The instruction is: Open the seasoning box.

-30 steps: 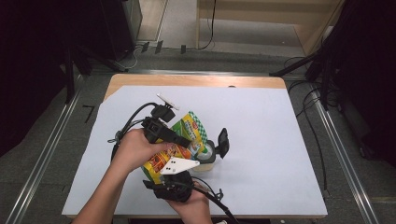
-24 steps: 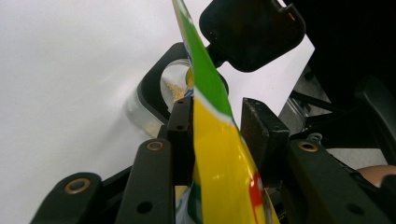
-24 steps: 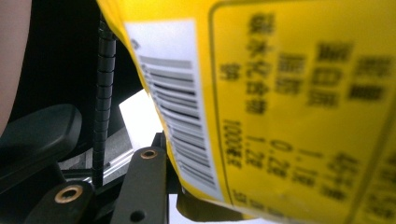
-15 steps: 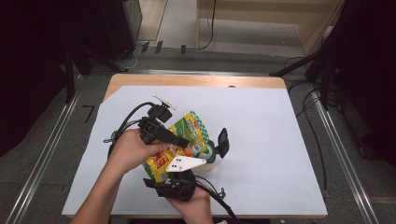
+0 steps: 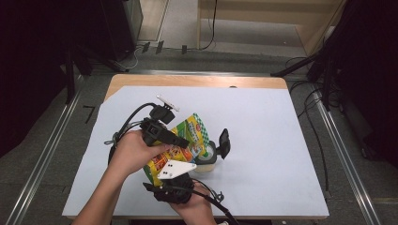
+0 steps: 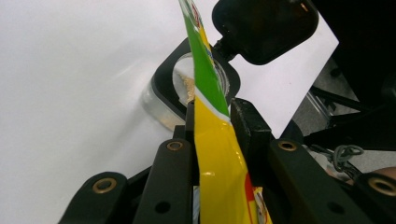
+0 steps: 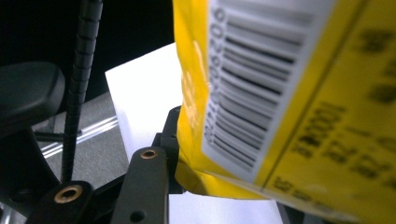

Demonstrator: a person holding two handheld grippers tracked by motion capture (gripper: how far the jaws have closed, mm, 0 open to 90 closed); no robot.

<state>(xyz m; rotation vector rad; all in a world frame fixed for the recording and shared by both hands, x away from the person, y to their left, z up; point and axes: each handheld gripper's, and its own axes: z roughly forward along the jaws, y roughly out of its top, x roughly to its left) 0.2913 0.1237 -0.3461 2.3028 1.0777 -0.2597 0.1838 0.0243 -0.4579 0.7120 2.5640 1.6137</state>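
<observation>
Clear plastic container (image 5: 206,158) with black rim and flipped-back black lid (image 5: 224,143) sits on the white table cover (image 5: 263,140) just past the left gripper (image 6: 212,116) tips, a few pale crumbs inside; the yellow-green snack bag (image 5: 185,140) hangs tilted with its green end over the container mouth. Left gripper is clamped on the snack bag near the green band, its jaws having just been closing with the bag between them, while the right gripper (image 7: 224,154) pinches the bag's yellow bottom edge under the barcode. Versus a second ago the bag and left hand (image 5: 133,152) have barely shifted; container stays put.
</observation>
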